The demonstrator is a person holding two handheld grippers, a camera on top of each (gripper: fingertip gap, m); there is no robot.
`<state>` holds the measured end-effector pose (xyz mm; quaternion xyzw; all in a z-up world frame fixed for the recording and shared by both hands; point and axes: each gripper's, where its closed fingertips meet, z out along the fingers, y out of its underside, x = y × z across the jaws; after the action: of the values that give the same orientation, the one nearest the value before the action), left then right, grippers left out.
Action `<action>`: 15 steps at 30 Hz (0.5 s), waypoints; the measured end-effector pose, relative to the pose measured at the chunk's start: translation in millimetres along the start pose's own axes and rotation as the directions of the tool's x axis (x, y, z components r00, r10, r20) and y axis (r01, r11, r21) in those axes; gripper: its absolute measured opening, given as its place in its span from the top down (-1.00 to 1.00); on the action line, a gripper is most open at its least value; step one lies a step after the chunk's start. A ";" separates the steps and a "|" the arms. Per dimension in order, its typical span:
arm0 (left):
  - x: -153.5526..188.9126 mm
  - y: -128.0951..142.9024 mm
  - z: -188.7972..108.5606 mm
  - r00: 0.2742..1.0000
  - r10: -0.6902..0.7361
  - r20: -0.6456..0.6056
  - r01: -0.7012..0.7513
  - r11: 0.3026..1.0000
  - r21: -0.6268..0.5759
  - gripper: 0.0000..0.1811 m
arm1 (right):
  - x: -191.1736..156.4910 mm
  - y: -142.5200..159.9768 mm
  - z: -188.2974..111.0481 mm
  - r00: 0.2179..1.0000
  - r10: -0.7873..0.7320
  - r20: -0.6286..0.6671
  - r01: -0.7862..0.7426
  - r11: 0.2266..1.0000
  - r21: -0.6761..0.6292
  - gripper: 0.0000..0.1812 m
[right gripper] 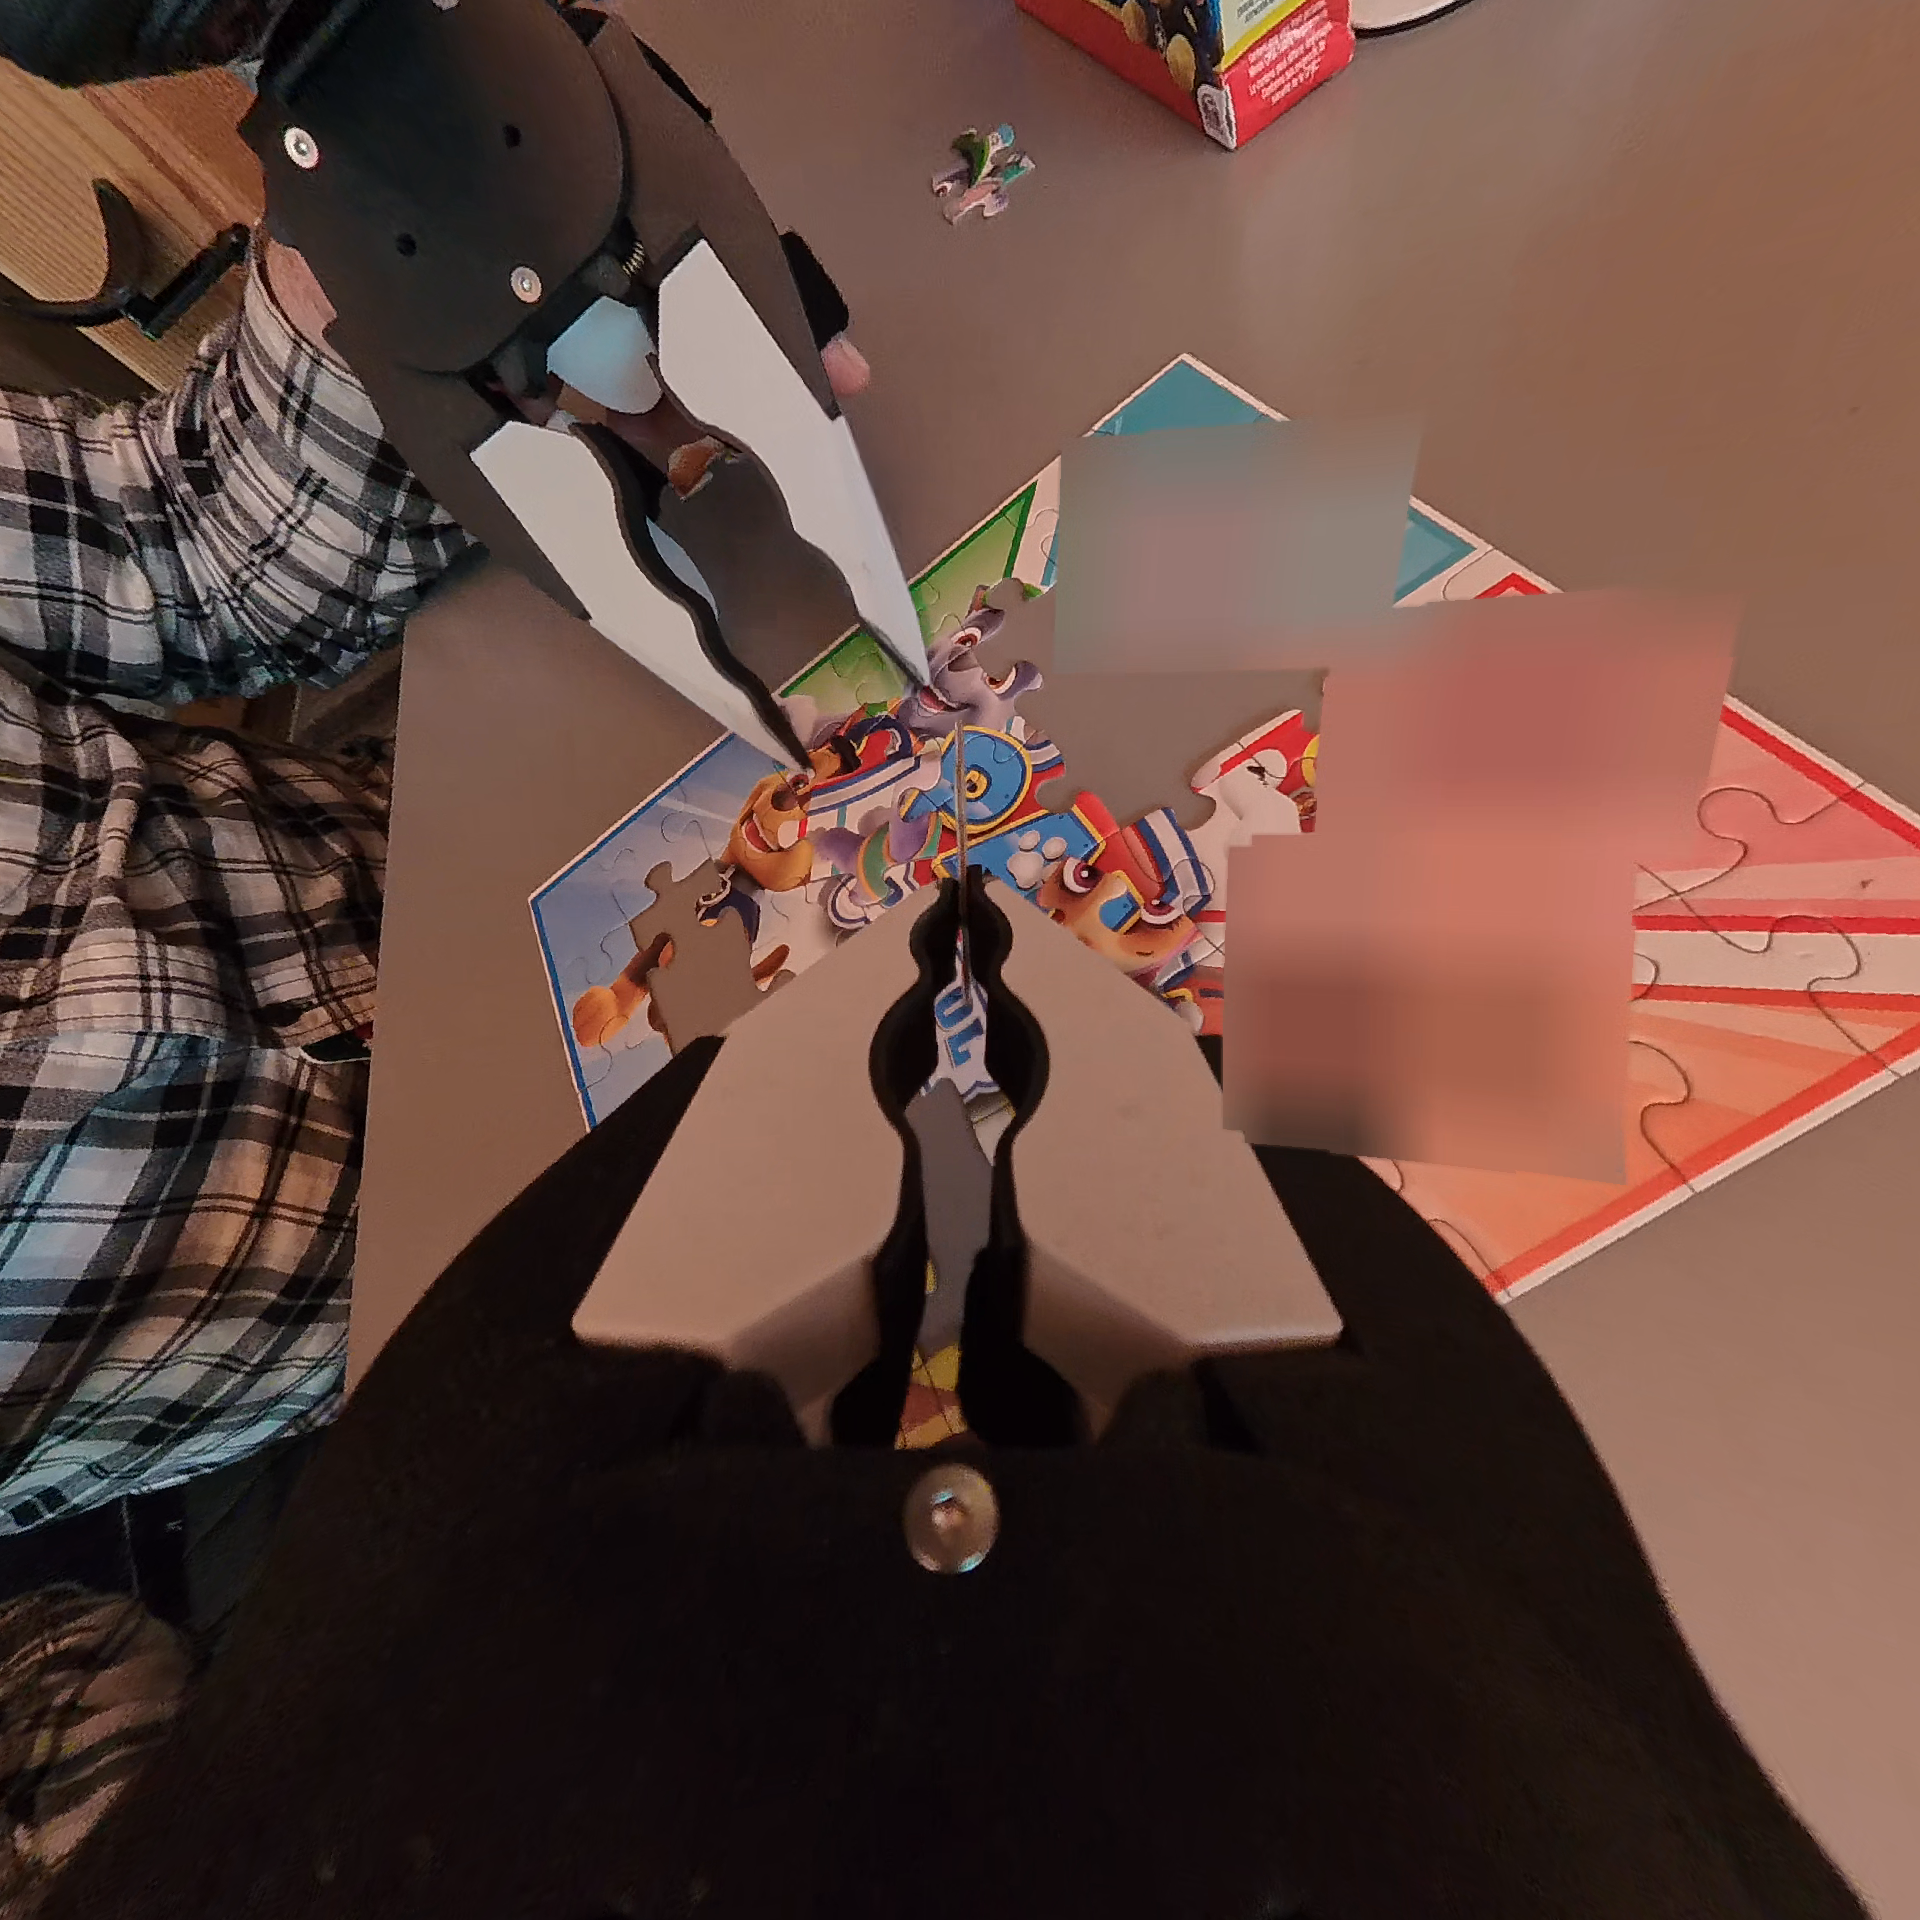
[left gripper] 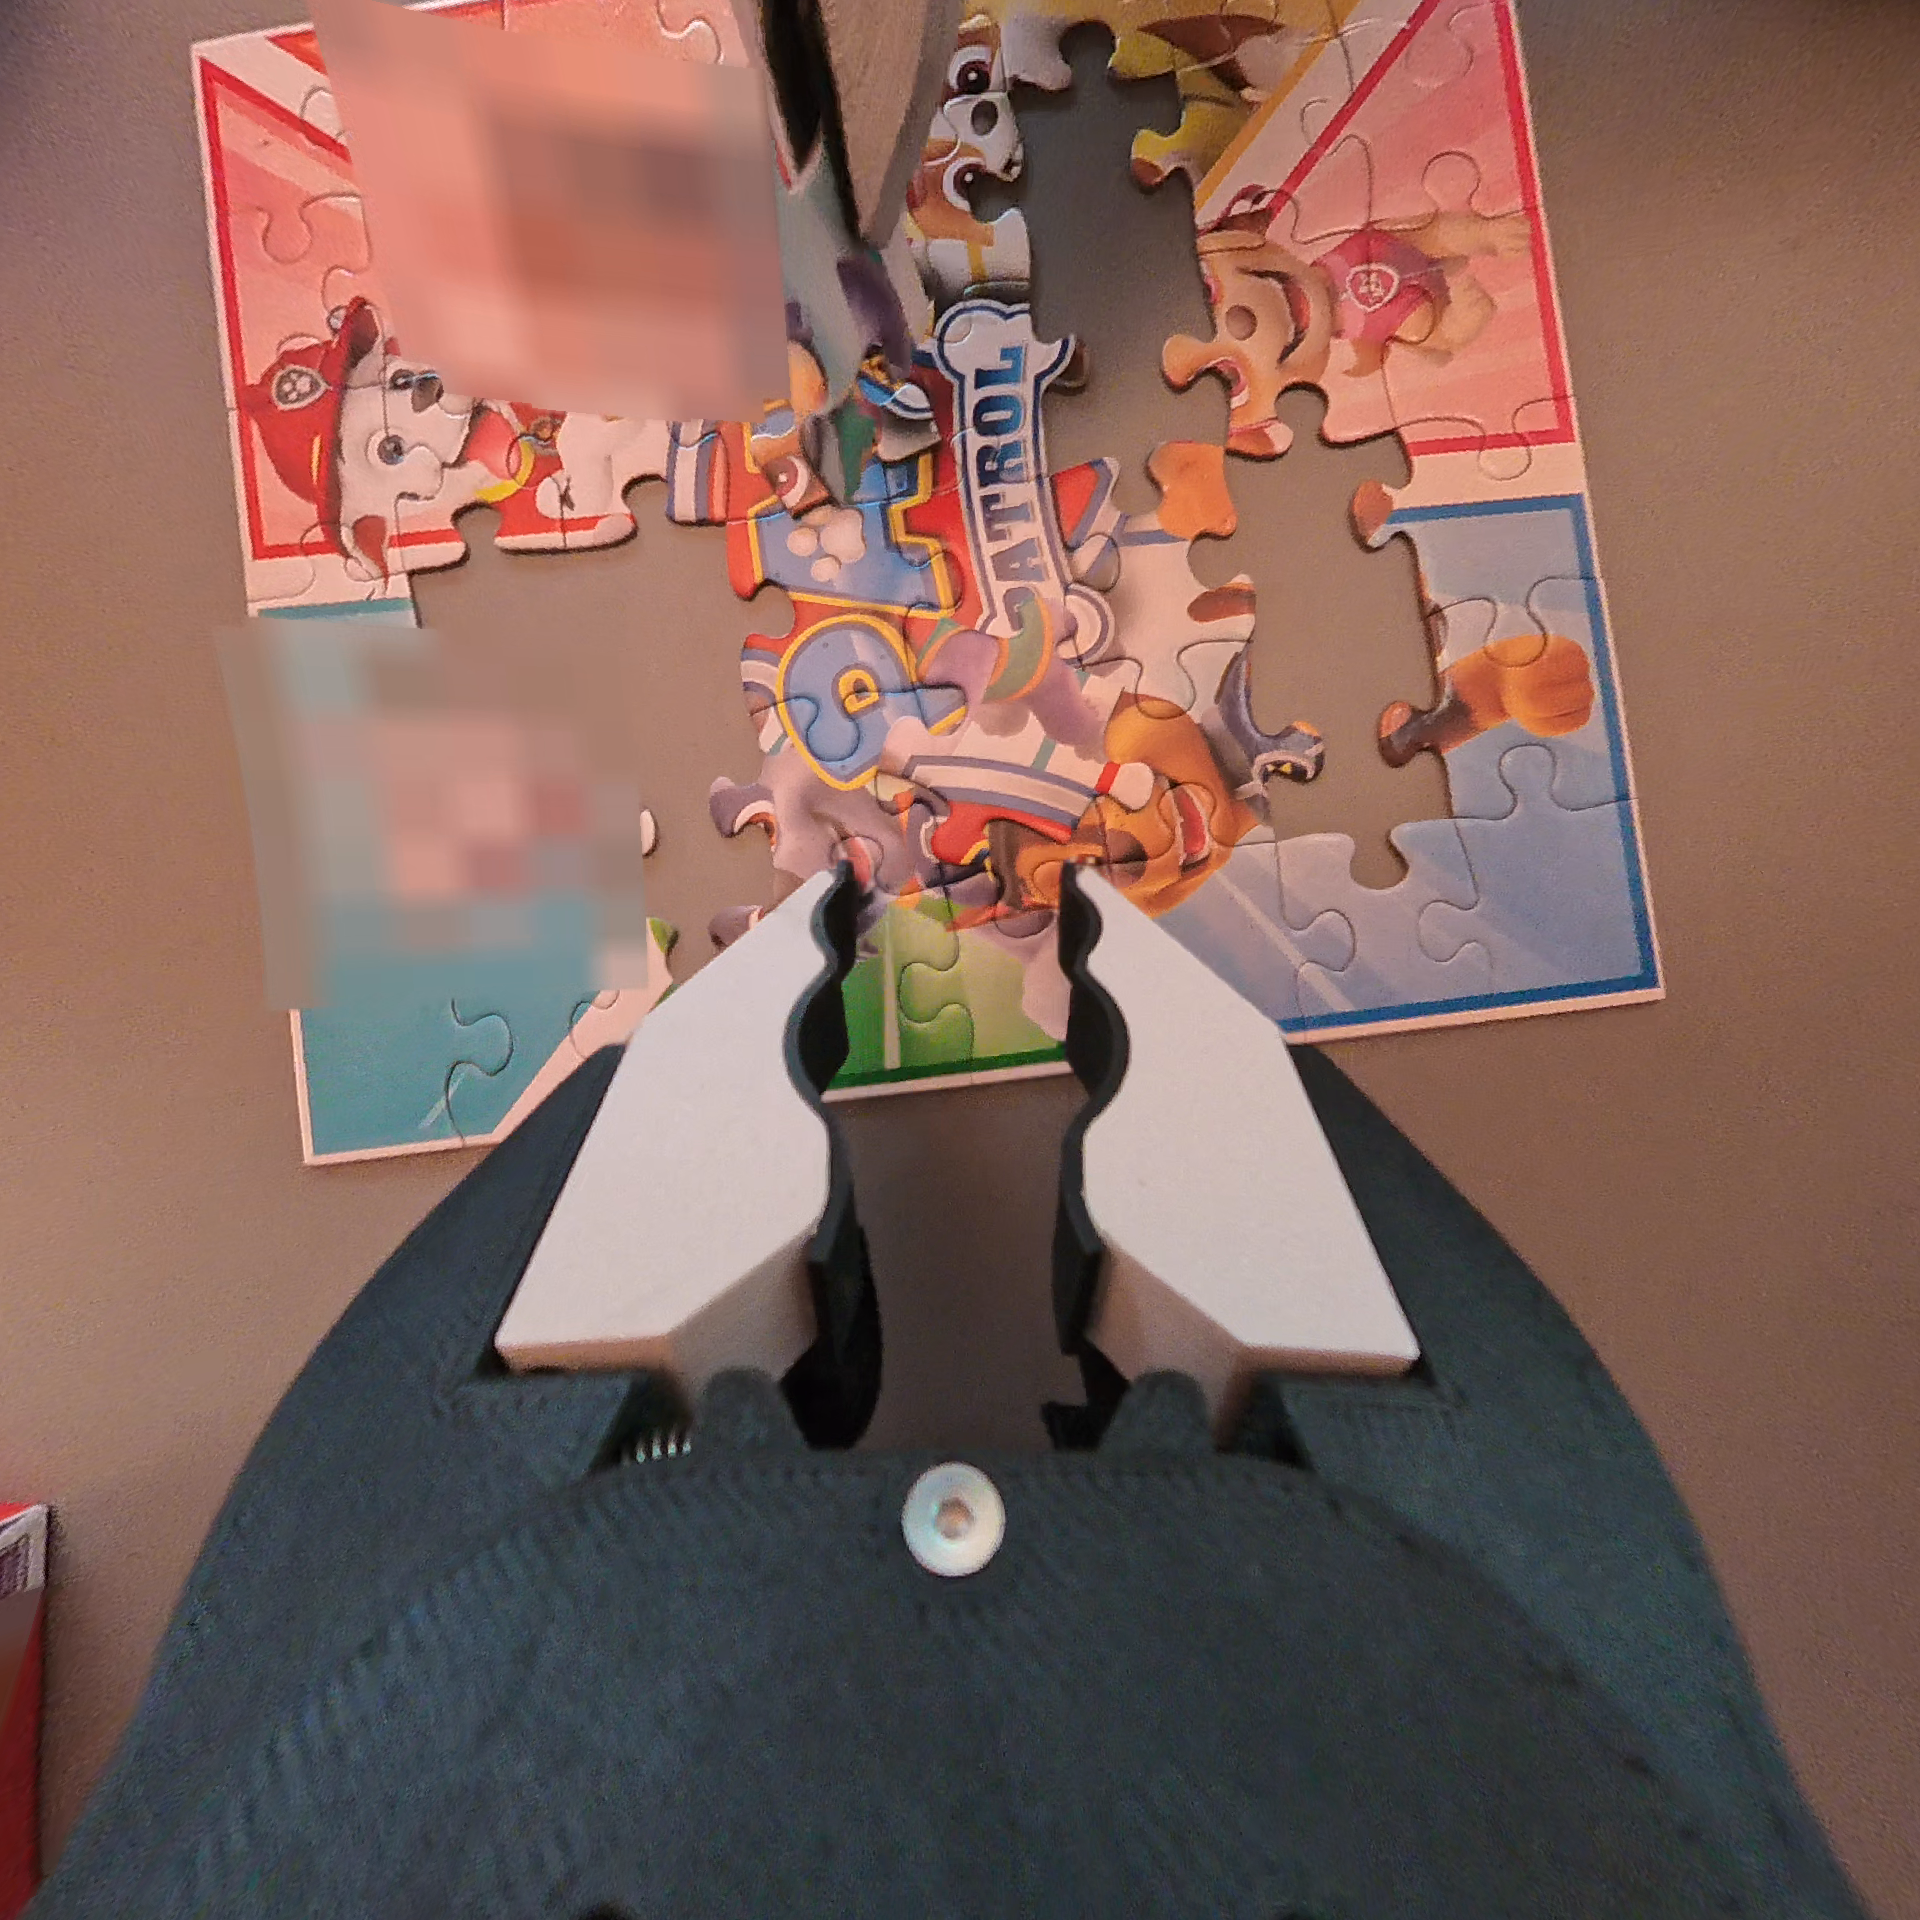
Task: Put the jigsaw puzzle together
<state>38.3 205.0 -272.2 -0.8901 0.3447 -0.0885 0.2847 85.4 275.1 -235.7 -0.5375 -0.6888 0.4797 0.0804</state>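
A partly built cartoon jigsaw puzzle (left gripper: 1507, 727) lies flat on the brown table, with holes at its top middle, right and left. My left gripper (left gripper: 961, 878) is open and empty, its tips just above the puzzle's near middle. It also shows in the right wrist view (right gripper: 862, 717), reaching in from the upper left. My right gripper (right gripper: 966, 883) is shut on a puzzle piece (right gripper: 962, 800), seen edge-on and held upright over the puzzle's (right gripper: 1766, 935) centre. In the left wrist view the right gripper (left gripper: 868, 239) comes down from the top with the held piece (left gripper: 842, 416) below its tips.
A loose puzzle piece (right gripper: 982, 171) lies on the table beyond the puzzle. A red puzzle box (right gripper: 1226, 62) stands farther back and shows at the left edge of the left wrist view (left gripper: 21, 1662). A person in a plaid shirt (right gripper: 156, 831) is at the table's left edge.
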 end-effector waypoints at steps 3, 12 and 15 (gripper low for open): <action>0.6 -14.9 -5.8 1.000 -0.016 -0.020 0.018 0.996 0.089 0.59 | -4.4 -2.8 4.3 1.000 -0.005 0.026 0.004 1.000 0.007 1.00; 1.2 -44.5 -3.2 0.997 -0.075 -0.034 0.082 0.962 0.260 0.74 | -18.8 -7.2 27.9 0.996 -0.053 0.073 0.054 0.998 -0.019 1.00; -2.3 -45.7 -4.3 0.994 -0.099 -0.042 0.107 0.953 0.282 0.89 | -22.1 -7.8 31.4 0.994 -0.069 0.082 0.071 0.997 -0.023 1.00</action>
<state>60.8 232.1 -242.7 -0.8554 0.2855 -0.1638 0.3999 69.5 239.3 -237.5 -0.4941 -0.7161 0.4890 0.0624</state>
